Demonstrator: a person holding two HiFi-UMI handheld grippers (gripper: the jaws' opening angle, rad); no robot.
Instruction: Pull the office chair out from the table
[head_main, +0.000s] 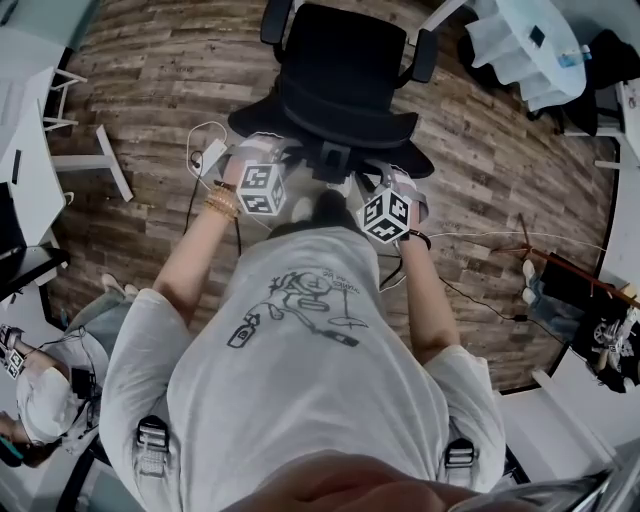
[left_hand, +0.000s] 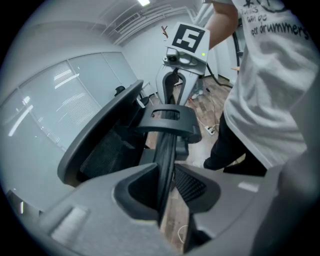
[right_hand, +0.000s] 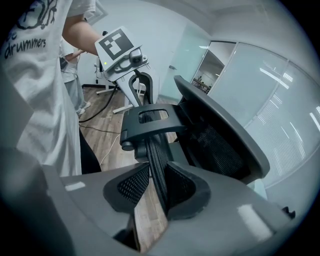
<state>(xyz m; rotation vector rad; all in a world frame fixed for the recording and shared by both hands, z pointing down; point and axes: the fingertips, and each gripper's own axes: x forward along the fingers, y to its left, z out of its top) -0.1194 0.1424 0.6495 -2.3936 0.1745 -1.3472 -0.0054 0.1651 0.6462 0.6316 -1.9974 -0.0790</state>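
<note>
We grip black mesh office chair (head_main: 340, 75) by headrest (left_hand: 166, 147); left gripper (left_hand: 167, 190), right gripper (right_hand: 159, 192) fingers (left_hand: 194, 184) clenched on it. Chair well apart from white surface (head_main: 25, 175); pull looks nearly done.

Right claw (right_hand: 156, 187) tight on the thin mesh headrest edge of the office chair (right_hand: 220, 135)
</note>
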